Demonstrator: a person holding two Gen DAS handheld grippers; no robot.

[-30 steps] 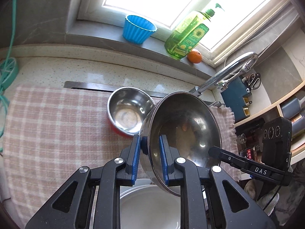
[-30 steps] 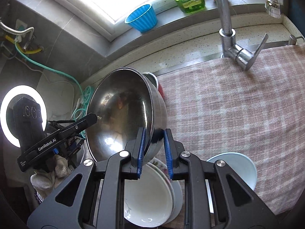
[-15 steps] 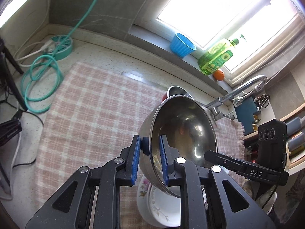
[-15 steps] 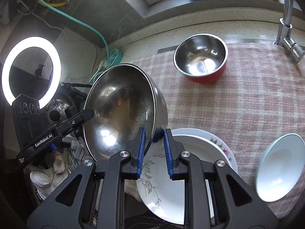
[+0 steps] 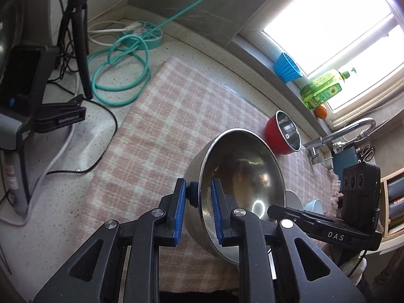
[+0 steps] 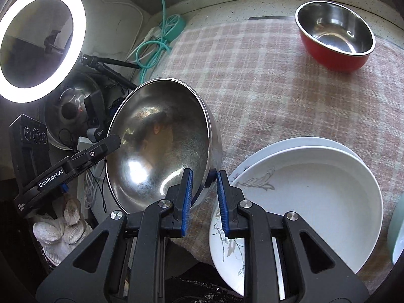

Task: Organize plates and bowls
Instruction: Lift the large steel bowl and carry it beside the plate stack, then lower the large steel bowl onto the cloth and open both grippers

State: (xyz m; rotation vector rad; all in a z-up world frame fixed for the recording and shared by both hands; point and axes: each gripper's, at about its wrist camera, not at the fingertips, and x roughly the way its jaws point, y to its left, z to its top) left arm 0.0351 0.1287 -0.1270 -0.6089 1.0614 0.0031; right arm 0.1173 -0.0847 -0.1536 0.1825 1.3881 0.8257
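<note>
Large steel bowl [image 5: 242, 189]: held tilted on edge above the checked cloth [image 5: 161, 136], its hollow turned toward the right; its rim is gripped from two opposite sides.
Left tool [image 5: 198, 210]: closed on the bowl's rim, one blue pad inside the bowl and one against the outer wall.
Right tool [image 6: 204, 199]: closed likewise on the opposite part of the rim of the large steel bowl [image 6: 161, 141], with a blue pad on each side of the wall.
Stacked plates [image 6: 303, 197]: two white plates with a grey leaf print are seen lying on the cloth just beside the bowl, at the near edge of the surface [image 5: 63, 151].
Red bowl [image 6: 335, 35]: a smaller bowl, steel inside and red outside, is set upright on the far part of the cloth, well apart from the held bowl.
Pale blue bowl [image 5: 314, 207]: partly seen beyond the plates, near the cloth's right edge.
Window sill: a blue cup [image 5: 287, 67], a green bottle [image 5: 320, 92] and an orange fruit [image 5: 321, 111] are lined along it.
Left of the cloth: a teal hose [image 5: 121, 73] is coiled on the surface, and a lit ring light [image 6: 40, 43] is seen.
</note>
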